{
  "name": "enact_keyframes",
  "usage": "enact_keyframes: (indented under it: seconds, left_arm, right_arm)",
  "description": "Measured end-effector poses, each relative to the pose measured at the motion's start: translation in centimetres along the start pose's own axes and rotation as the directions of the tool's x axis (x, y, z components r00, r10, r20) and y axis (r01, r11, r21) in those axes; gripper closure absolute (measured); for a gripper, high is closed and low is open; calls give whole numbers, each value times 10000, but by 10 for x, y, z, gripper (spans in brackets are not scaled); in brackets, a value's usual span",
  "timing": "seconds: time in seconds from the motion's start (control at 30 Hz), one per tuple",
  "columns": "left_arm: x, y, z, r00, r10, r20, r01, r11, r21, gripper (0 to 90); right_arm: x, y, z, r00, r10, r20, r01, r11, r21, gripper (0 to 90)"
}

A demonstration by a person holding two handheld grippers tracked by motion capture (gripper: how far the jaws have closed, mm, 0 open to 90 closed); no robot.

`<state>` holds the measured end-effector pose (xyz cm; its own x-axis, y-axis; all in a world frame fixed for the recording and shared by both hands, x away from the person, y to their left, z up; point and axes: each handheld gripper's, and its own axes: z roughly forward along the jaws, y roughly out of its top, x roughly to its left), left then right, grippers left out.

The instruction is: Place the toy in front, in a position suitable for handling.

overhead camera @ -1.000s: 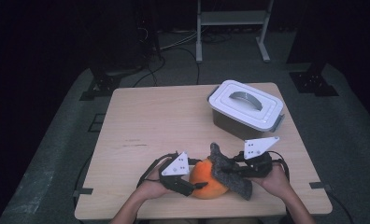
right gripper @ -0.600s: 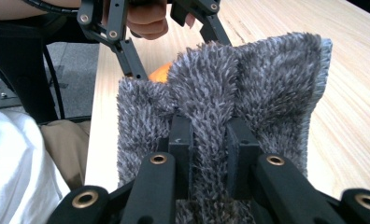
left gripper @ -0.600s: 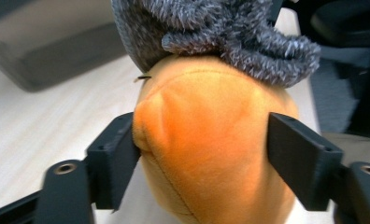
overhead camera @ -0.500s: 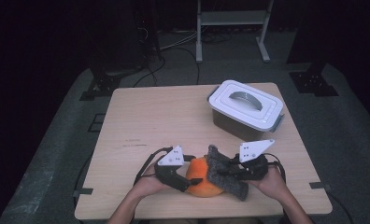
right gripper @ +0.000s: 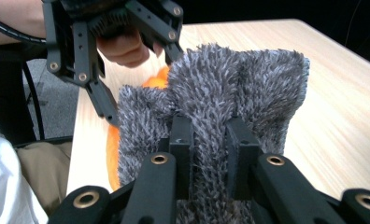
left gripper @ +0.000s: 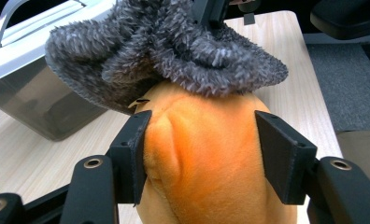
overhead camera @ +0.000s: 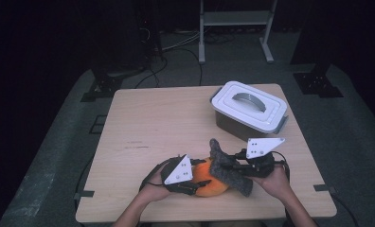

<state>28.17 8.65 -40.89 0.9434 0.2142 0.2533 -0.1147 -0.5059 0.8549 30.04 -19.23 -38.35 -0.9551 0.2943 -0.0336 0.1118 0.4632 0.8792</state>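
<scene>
Orange plush toy [overhead camera: 209, 182]: seen lying on the near edge of the counter [overhead camera: 166, 123], between the two hands, with the grey fuzzy sock [overhead camera: 229, 171] draped over its top and right side.

Left tool [left gripper: 202, 156]: jaws set either side of the toy; the left pad is pressed into the plush, the right pad looks just clear of it, so whether it is truly clamped cannot be told.

Right tool [right gripper: 210, 154]: jaws pinched on a fold of the sock, close to together, with pile squeezed between them.

Materials: toy is soft, smooth, rounded short-nap fabric with a crease down it. Sock is thick, shaggy, mottled grey pile, floppy. Counter is pale wood, flat.

Farther off: a grey plastic box [overhead camera: 249, 109] with a white lid and arched handle, closed, at the far right of the counter, well apart from the toy.

Risks, judged: the thin pinch could strip off the pile if pulled hard; the toy could squirm out of the loose left hold and be dragged along with the sock, or roll off the near edge.
</scene>
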Motion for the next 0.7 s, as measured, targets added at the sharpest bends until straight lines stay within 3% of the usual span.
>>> enact_keyframes:
  seconds: [0.1, 0.13, 0.2, 0.23, 0.27, 0.4, 0.47, 0.7]
  left_arm:
    - [8, -4, 0, 9932, -1148, 204, 1144, 9933, 178, 279]
    - [11, -5, 1, 9844, -1698, 461, 1682, 9851, 369, 230]
    - [12, -5, 5, 9733, -2209, 629, 2162, 9735, 748, 160]
    - [12, -6, 7, 9710, -2268, 757, 2203, 9717, 854, 144]
    - [11, -6, 7, 9726, -2185, 797, 2112, 9732, 910, 147]
    - [10, -4, 2, 9884, -1452, 441, 1408, 9859, 908, 283]
    - [12, -4, 0, 9890, -1445, 312, 1410, 9855, 947, 293]
    - [23, -9, -9, 9830, -1830, 128, 1809, 9787, 975, 291]
  right_arm:
    - [-2, -7, 8, 9996, 137, -247, -126, 9989, 458, 744]
    - [-1, -7, 10, 9993, 180, -339, -165, 9989, 438, 744]
    - [2, -5, 13, 9981, 123, -598, -95, 9989, 458, 744]
    - [5, -3, 15, 9982, 7, -605, 24, 9987, 511, 744]
    - [7, -2, 16, 9978, -129, -648, 165, 9983, 557, 744]
    - [9, -3, 17, 9972, -89, -738, 128, 9985, 534, 748]
    - [8, -4, 17, 9970, 60, -768, -24, 9989, 467, 749]
    - [14, -4, 23, 9955, -110, -943, 170, 9978, 634, 752]
